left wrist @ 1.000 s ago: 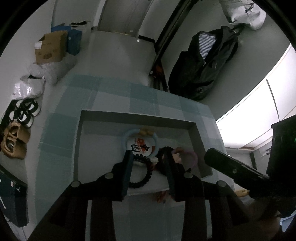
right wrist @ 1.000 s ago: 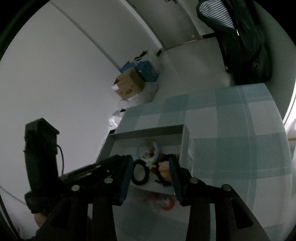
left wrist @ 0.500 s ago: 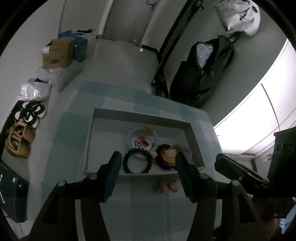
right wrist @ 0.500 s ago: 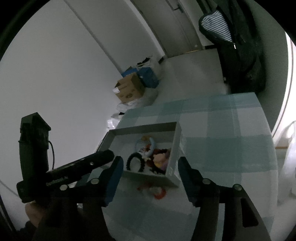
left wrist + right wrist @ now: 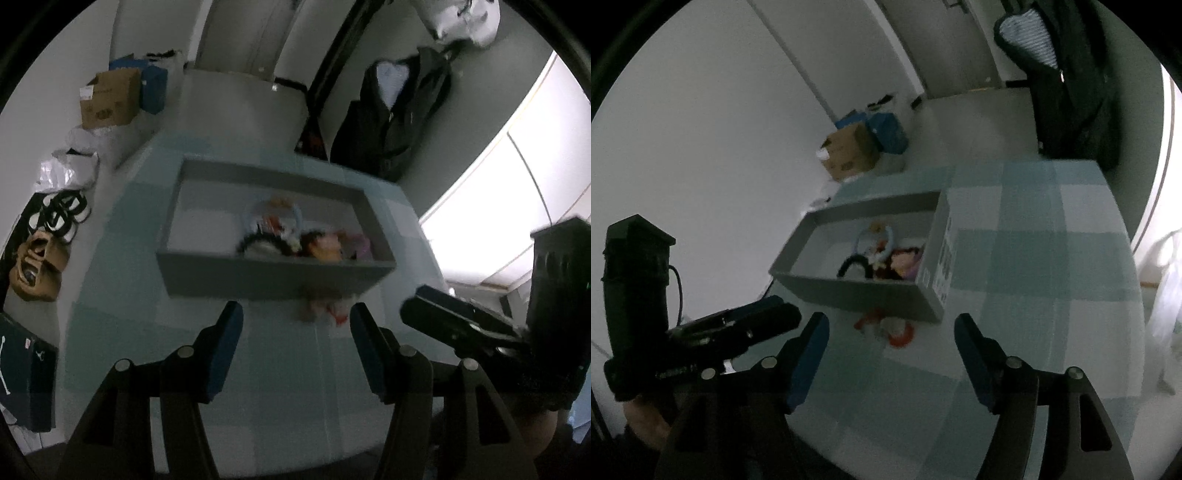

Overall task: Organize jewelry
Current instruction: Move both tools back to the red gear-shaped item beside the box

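Observation:
A grey open box (image 5: 258,275) (image 5: 857,291) stands on a teal checked tablecloth (image 5: 280,387) (image 5: 1034,236). Inside it lie a light-blue ring (image 5: 273,219) (image 5: 875,240), a black beaded bracelet (image 5: 258,242) (image 5: 853,266) and pink and yellow pieces (image 5: 332,245) (image 5: 905,260). A red and white piece (image 5: 325,308) (image 5: 890,328) lies on the cloth just in front of the box. My left gripper (image 5: 295,332) is open and empty, well short of the box. My right gripper (image 5: 892,350) is open and empty, above the cloth near the red piece.
The other gripper shows at the right of the left view (image 5: 480,328) and the left of the right view (image 5: 701,332). On the floor are a cardboard box (image 5: 107,99), shoes (image 5: 37,266) and bags. A black jacket (image 5: 391,122) hangs behind the table.
Both grippers have opened wide and pulled back and up from the box. The bracelets now lie in the box, free of the fingers.

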